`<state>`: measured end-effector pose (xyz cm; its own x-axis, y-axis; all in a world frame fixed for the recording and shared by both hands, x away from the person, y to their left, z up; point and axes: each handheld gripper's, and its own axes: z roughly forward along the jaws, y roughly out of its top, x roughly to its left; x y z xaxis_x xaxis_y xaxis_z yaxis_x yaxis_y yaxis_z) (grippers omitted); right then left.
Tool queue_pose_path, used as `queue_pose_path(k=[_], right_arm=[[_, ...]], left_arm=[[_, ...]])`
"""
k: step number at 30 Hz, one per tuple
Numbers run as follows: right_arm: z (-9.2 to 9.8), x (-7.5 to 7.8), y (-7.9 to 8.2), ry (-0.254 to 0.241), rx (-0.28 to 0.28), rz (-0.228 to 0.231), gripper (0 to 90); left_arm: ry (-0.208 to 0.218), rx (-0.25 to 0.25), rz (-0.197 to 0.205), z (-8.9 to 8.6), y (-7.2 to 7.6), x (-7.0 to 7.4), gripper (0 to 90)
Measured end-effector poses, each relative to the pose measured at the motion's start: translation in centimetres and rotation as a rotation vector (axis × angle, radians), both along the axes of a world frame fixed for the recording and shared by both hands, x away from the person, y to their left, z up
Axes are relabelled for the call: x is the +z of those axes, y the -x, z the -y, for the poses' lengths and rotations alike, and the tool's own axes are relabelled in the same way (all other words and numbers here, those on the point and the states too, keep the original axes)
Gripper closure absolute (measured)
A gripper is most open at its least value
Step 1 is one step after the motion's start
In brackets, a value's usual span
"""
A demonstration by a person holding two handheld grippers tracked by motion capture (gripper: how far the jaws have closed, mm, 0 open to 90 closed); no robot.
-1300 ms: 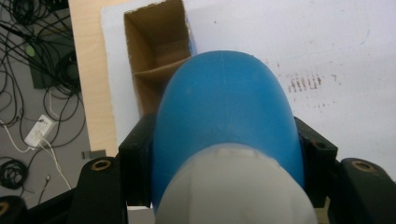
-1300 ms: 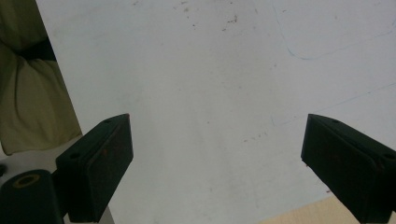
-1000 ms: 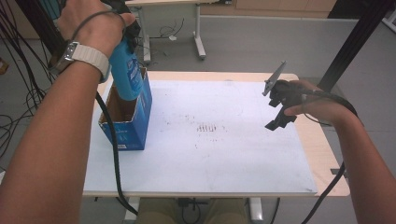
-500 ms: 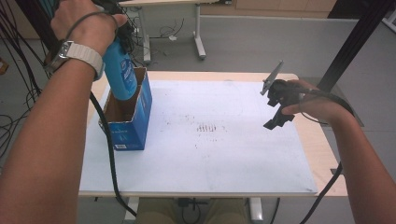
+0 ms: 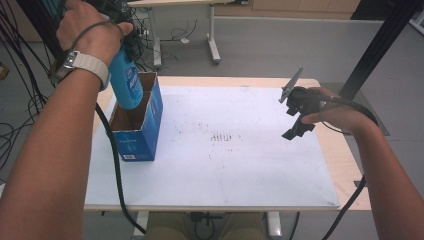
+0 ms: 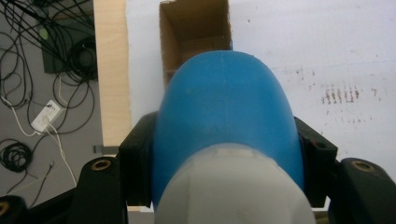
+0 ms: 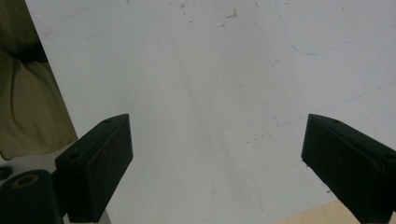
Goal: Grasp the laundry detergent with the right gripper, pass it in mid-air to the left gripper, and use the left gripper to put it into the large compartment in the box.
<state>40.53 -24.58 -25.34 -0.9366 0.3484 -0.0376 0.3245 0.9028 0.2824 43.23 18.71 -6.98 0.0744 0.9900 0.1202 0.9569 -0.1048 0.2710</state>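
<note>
High view first: the left gripper [image 5: 119,30] is held high over the table's far-left corner, its jaws clamped on a blue bottle [image 5: 127,82] that hangs base-down, and the base is seen dipping just inside the open top of a blue cardboard box [image 5: 136,131]. The box stands upright on the white board [image 5: 240,170] near its left edge, brown on the inside. White print is carried on the bottle's side and a white label patch on the box's near face — neither can be read at this size. The right gripper [image 5: 296,112] is held above the board's right side, well apart from the box, with nothing gripped.

Left gripper view: the bottle [image 6: 224,107] is looked down along, its white cap end nearest the camera, the black jaws pressed against both flanks. Beyond its rounded base, the box [image 6: 196,28] mouth is seen open and roughly in line. The step is judged to be lowering the bottle into the box — it is best done by keeping the bottle plumb and centred over the opening, so that the base is not caught on a cardboard wall, and by holding the grip until the base is seated.

Right gripper view: the two black jaws are spread wide, with bare, lightly speckled white board [image 7: 210,93] between them.
</note>
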Motion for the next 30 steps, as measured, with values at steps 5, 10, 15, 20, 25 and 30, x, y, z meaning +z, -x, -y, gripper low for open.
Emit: queue_pose_path(k=[5, 10, 15, 20, 25, 30], right_arm=[[0.1, -0.2, 0.0, -0.003, -0.008, -0.006, 8.7], [0.0, -0.4, -0.1, -0.002, -0.011, -0.013, 8.7], [0.1, -0.5, -0.3, -0.002, -0.015, -0.017, 8.7], [0.1, -0.7, -0.4, -0.003, -0.018, -0.022, 8.7], [0.0, -1.0, -0.5, -0.001, -0.018, -0.028, 8.7], [-0.2, -1.1, -0.6, -0.002, -0.017, -0.031, 8.7]], left_arm=[[-0.003, 0.002, 0.003, -0.3, -0.3, -0.9, 37.7], [-0.012, 0.000, 0.001, -0.4, -0.6, -2.0, 37.7], [-0.013, -0.003, -0.008, -0.6, -0.9, -2.8, 37.7], [-0.021, 0.001, -0.008, -0.9, -1.1, -3.5, 37.7], [-0.026, 0.000, -0.004, -1.2, -1.3, -4.0, 37.7], [-0.032, -0.007, 0.007, -1.2, -1.4, -4.8, 37.7]])
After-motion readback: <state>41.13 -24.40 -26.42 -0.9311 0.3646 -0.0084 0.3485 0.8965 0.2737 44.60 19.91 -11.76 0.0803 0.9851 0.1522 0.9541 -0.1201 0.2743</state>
